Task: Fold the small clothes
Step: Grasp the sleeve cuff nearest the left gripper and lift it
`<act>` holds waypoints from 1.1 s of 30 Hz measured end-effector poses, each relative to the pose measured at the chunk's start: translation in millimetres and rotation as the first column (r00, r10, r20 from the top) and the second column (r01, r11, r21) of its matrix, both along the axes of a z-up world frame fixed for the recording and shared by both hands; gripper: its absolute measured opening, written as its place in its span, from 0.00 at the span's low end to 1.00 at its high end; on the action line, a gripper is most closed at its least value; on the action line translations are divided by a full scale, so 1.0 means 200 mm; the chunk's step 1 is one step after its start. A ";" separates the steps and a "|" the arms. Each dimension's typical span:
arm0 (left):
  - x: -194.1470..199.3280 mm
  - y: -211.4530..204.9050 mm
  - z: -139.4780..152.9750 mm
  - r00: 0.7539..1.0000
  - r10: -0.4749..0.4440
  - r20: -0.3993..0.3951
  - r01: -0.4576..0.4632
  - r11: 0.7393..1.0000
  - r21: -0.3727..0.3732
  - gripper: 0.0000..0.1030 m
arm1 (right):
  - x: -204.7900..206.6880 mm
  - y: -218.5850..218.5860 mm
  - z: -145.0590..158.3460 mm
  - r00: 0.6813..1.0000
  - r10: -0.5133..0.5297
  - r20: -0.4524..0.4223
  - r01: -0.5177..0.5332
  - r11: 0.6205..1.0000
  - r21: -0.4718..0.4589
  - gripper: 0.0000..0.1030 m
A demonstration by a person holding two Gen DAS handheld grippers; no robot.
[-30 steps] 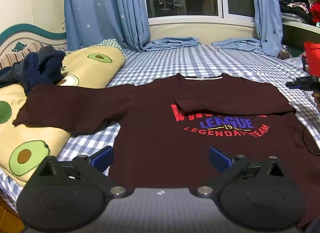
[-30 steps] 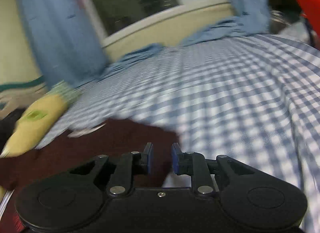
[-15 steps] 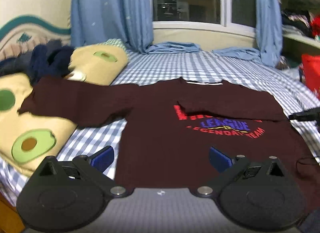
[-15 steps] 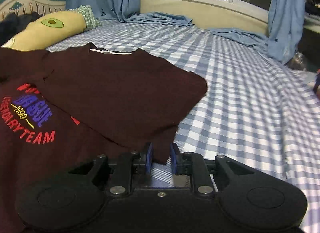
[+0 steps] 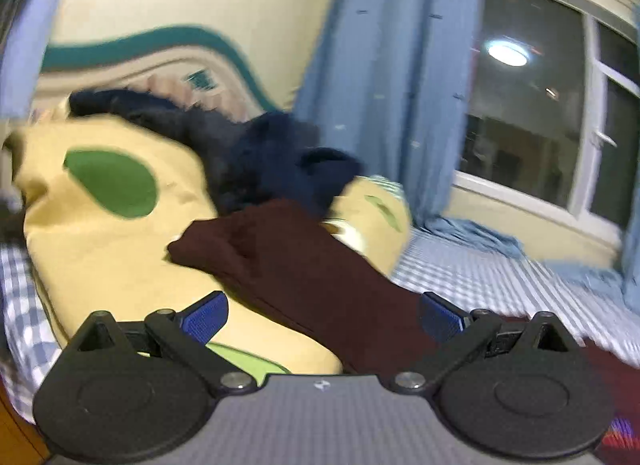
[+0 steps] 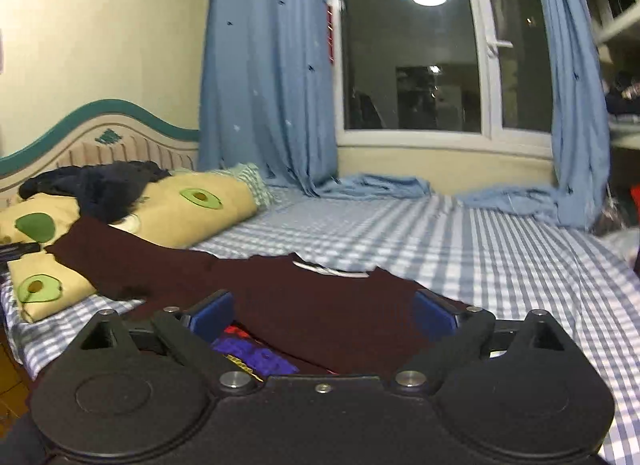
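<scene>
A dark maroon long-sleeved shirt [image 6: 320,305] with a red and blue print lies flat on the checked bed. Its right sleeve is folded across the chest. Its left sleeve [image 5: 296,265] stretches out over the yellow avocado pillow [image 5: 100,233]. My left gripper [image 5: 324,315] is open and empty, close over that sleeve, with the cloth between the blue pads [image 5: 206,315]. My right gripper [image 6: 324,311] is open and empty, low over the shirt's chest, below the collar [image 6: 332,270].
A pile of dark navy clothes [image 5: 256,153] lies on the pillow by the headboard [image 6: 100,137]. Blue curtains [image 6: 272,85] hang at the window and pool on the bed's far edge. The blue-white checked sheet [image 6: 500,257] spreads to the right.
My left gripper has swung left from the shirt's hem to the outstretched sleeve on the pillow. My right gripper has let go of the folded sleeve, opened and pulled back over the chest.
</scene>
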State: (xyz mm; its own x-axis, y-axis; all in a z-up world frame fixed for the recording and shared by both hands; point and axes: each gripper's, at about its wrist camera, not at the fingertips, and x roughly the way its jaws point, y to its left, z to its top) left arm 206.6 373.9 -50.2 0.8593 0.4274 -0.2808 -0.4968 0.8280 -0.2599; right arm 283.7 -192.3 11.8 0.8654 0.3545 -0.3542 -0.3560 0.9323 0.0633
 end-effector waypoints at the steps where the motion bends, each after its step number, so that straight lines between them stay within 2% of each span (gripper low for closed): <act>1: 0.03 0.07 -0.02 1.000 0.004 0.017 -0.003 0.999 -0.033 0.99 | -0.01 0.03 0.01 1.000 0.009 0.001 -0.009 1.000 -0.004 0.95; 5: 0.16 0.29 -0.13 0.995 0.004 0.099 0.017 0.978 -0.206 0.99 | -0.02 0.10 0.03 1.000 0.003 0.002 -0.003 0.999 -0.037 0.95; 7: 0.21 0.38 -0.20 0.990 0.037 0.137 0.008 0.951 -0.309 0.99 | -0.02 0.13 0.04 1.000 -0.013 -0.013 0.012 0.999 -0.042 0.95; 9: 0.23 0.46 -0.28 0.977 0.073 0.201 0.017 0.910 -0.414 0.99 | -0.02 0.15 0.04 0.999 -0.028 -0.033 0.026 0.999 -0.038 0.95; 10: 0.24 0.49 -0.31 0.968 0.093 0.232 0.018 0.900 -0.435 0.99 | -0.01 0.15 0.04 0.999 -0.023 -0.047 0.021 0.999 -0.039 0.94; 13: 0.31 0.55 -0.32 0.956 0.123 0.268 0.010 0.893 -0.449 0.99 | 0.01 0.17 0.04 0.997 -0.025 -0.067 0.021 0.998 -0.065 0.94; 15: 0.35 0.59 -0.31 0.950 0.148 0.274 -0.009 0.892 -0.452 0.93 | 0.02 0.18 0.04 0.997 -0.039 -0.070 0.034 0.996 -0.080 0.94; 16: 0.36 0.60 -0.30 0.949 0.168 0.266 -0.028 0.887 -0.461 0.74 | 0.02 0.18 0.05 0.997 -0.044 -0.071 0.039 0.996 -0.079 0.94; 17: 0.37 0.61 -0.29 0.952 0.194 0.237 -0.059 0.875 -0.480 0.42 | 0.02 0.18 0.04 0.996 -0.047 -0.071 0.041 0.996 -0.075 0.94; 19: 0.38 0.65 -0.29 0.956 0.226 0.186 -0.093 0.838 -0.538 0.14 | 0.02 0.17 0.04 0.996 -0.052 -0.067 0.048 0.997 -0.067 0.94; 20: 0.36 0.65 -0.29 0.954 0.220 0.205 -0.075 0.834 -0.547 0.12 | 0.01 0.17 0.04 0.997 -0.053 -0.064 0.049 0.997 -0.064 0.94; 22: 0.32 0.57 -0.21 0.950 0.204 0.235 -0.063 0.865 -0.498 0.11 | 0.00 0.16 0.03 0.997 -0.055 -0.059 0.052 0.997 -0.057 0.94; 24: 0.32 0.41 -0.07 0.956 0.158 0.249 -0.059 0.930 -0.364 0.11 | -0.02 0.14 0.01 0.996 -0.057 -0.064 0.054 0.998 -0.040 0.94; 27: 0.39 0.12 0.17 0.963 0.074 0.260 -0.032 0.986 -0.162 0.11 | -0.03 0.09 -0.03 0.994 -0.063 -0.087 0.062 0.998 -0.008 0.94; 30: 0.55 -0.24 0.38 0.968 -0.036 0.248 0.027 0.999 0.038 0.11 | -0.04 0.03 -0.05 0.992 -0.077 -0.104 0.081 0.996 0.031 0.94; 33: 0.80 -0.61 0.50 0.968 -0.167 0.185 0.136 0.976 0.169 0.11 | -0.10 -0.06 -0.07 0.990 -0.101 -0.101 0.109 0.991 0.071 0.94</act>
State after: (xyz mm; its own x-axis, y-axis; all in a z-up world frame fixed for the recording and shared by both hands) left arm 367.4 251.8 49.0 0.9489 0.3130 -0.0404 -0.3145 0.9272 -0.2033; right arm 264.3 -204.7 -2.0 0.8621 0.2926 -0.4137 -0.2449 0.9553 0.1654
